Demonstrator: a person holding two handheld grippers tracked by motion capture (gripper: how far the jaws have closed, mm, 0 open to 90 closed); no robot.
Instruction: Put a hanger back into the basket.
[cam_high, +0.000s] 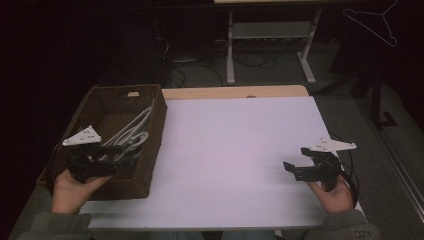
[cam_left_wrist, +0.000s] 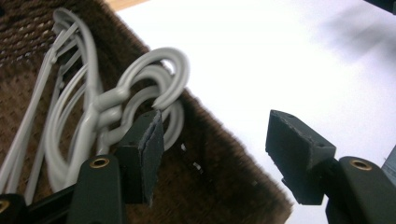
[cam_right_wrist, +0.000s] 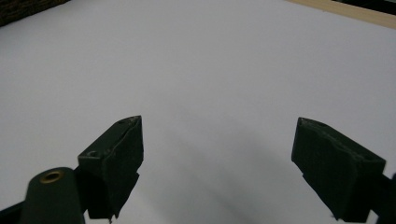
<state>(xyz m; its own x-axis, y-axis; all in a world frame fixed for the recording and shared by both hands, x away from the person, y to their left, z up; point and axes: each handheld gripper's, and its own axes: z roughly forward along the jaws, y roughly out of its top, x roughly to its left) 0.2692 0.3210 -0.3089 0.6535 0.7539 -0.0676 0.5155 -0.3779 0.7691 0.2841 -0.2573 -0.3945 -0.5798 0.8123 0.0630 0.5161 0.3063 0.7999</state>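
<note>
A brown woven basket (cam_high: 154, 131) stands at the table's left edge and holds several pale grey plastic hangers (cam_high: 131, 131). My left gripper (cam_high: 119, 159) hovers over the basket's near right part with its jaws wide apart. In the left gripper view the hangers' hooks (cam_left_wrist: 159, 79) lie just beyond the left jaw, and between the jaws of the left gripper (cam_left_wrist: 217, 154) I see only the basket wall (cam_left_wrist: 219, 177). My right gripper (cam_high: 295, 169) rests low at the table's right side. It stands open over the bare white top, nothing between the jaws of the right gripper (cam_right_wrist: 217, 163).
The white table top (cam_high: 235, 145) stretches between the two hands, with a wooden strip (cam_high: 235, 92) along its far edge. Behind it stand the white legs of another table (cam_high: 230, 50) with cables on the floor. A thin wire hanger (cam_high: 381, 21) hangs at the top right.
</note>
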